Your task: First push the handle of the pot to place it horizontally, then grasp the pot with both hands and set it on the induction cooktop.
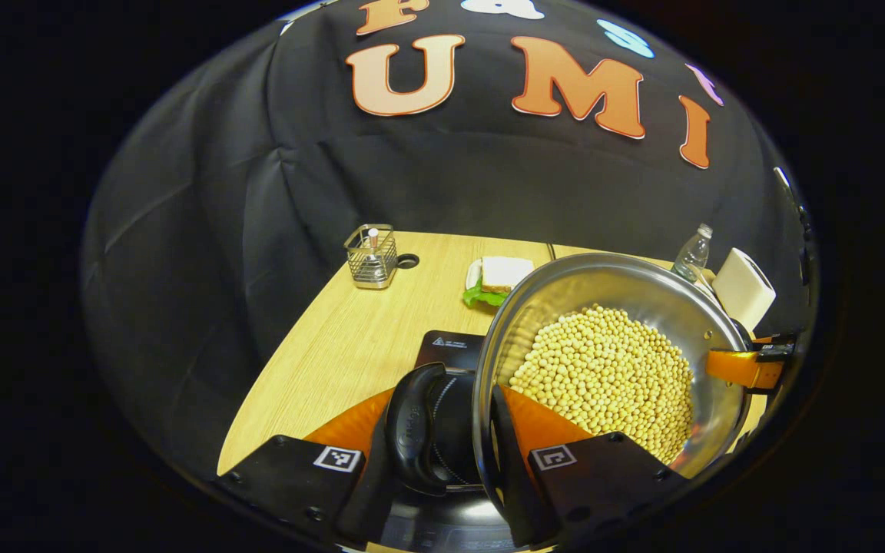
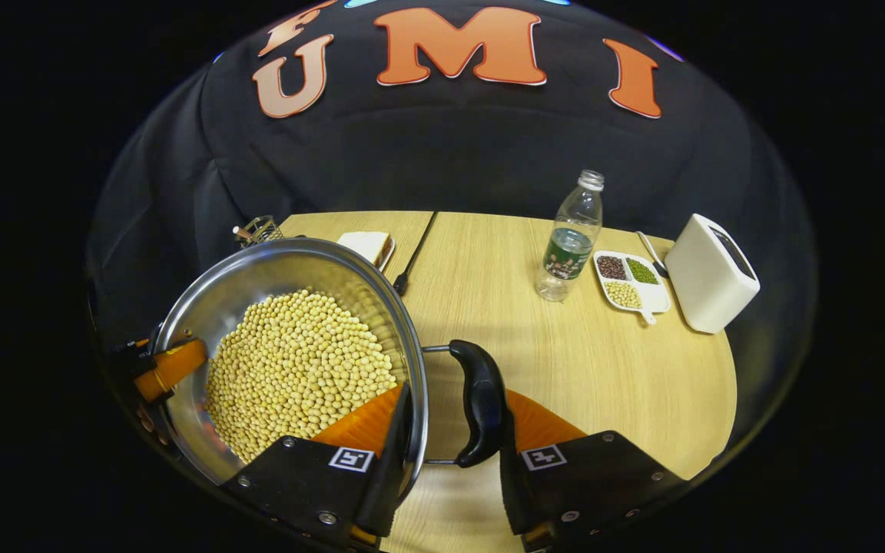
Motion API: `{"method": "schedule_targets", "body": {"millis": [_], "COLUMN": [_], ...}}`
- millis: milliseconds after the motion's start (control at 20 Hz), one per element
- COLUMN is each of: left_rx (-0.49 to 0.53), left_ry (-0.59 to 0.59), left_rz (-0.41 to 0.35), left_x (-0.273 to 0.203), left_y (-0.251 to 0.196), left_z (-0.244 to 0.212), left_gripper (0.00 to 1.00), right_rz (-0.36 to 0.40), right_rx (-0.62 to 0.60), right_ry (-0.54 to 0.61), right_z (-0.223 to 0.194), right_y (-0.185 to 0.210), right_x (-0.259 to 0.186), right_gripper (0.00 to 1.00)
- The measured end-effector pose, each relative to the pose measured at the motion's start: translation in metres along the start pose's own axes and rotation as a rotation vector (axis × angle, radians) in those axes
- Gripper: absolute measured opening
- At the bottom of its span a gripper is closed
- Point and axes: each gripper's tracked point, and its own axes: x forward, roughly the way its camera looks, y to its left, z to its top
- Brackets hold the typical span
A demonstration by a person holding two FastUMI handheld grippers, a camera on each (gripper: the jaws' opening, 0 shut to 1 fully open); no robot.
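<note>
Pot (image 1: 604, 361) hangs between both tools (image 1: 442, 461) (image 2: 450, 461) — each clamped across rim and handle.

I am looking along my right tool (image 2: 449, 453), whose two fingers are straddling the pot (image 2: 289, 361): one inside the rim against the beans (image 2: 296, 372), the other outside the black side handle (image 2: 479, 411). Whether both are pressing I cannot tell. The other tool (image 2: 162, 369) is reaching over the pot's far rim. Farther back on the tabletop (image 2: 565, 369) are standing a clear bottle (image 2: 569, 238), a divided dish of beans (image 2: 631, 280), a white box (image 2: 711, 273), a sandwich (image 2: 369, 246) and a wire basket (image 2: 258, 229).
</note>
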Motion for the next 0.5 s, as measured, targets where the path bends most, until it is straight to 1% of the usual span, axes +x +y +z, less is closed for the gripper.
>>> {"method": "schedule_targets", "body": {"millis": [50, 100, 150, 200, 250, 400, 450, 500], "left_rx": [-0.001, -0.003, -0.004, -0.003, -0.003, 0.001, -0.002, -0.004], "left_ry": [0.003, 0.004, 0.002, 0.006, 0.006, 0.012, 0.013, 0.017], "left_rz": [0.002, 0.005, 0.006, 0.006, 0.007, 0.01, 0.011, 0.014], "left_x": [0.002, 0.004, 0.006, 0.007, 0.008, 0.015, 0.017, 0.018], "left_y": [0.005, 0.009, 0.013, 0.015, 0.019, 0.028, 0.031, 0.035], "left_z": [-0.001, -0.001, -0.002, -0.002, -0.002, -0.004, -0.005, -0.005], "left_gripper": [0.66, 0.63, 0.66, 0.66, 0.63, 0.66, 0.66, 0.63], "right_rz": [0.003, 0.004, 0.004, 0.003, 0.002, 0.001, 0.003, 0.005], "right_rx": [-0.001, 0.0, -0.002, 0.0, -0.001, 0.003, 0.001, 0.002], "right_ry": [0.004, 0.004, 0.0, 0.001, 0.005, 0.013, 0.013, 0.019], "right_z": [0.008, 0.015, 0.02, 0.021, 0.018, 0.023, 0.024, 0.025], "right_y": [-0.004, -0.009, -0.013, -0.015, -0.013, -0.015, -0.013, -0.013], "right_x": [0.003, -0.002, -0.003, -0.006, -0.016, -0.012, -0.008, -0.006], "right_gripper": [0.55, 0.55, 0.55, 0.55, 0.55, 0.55, 0.6, 0.55]}}
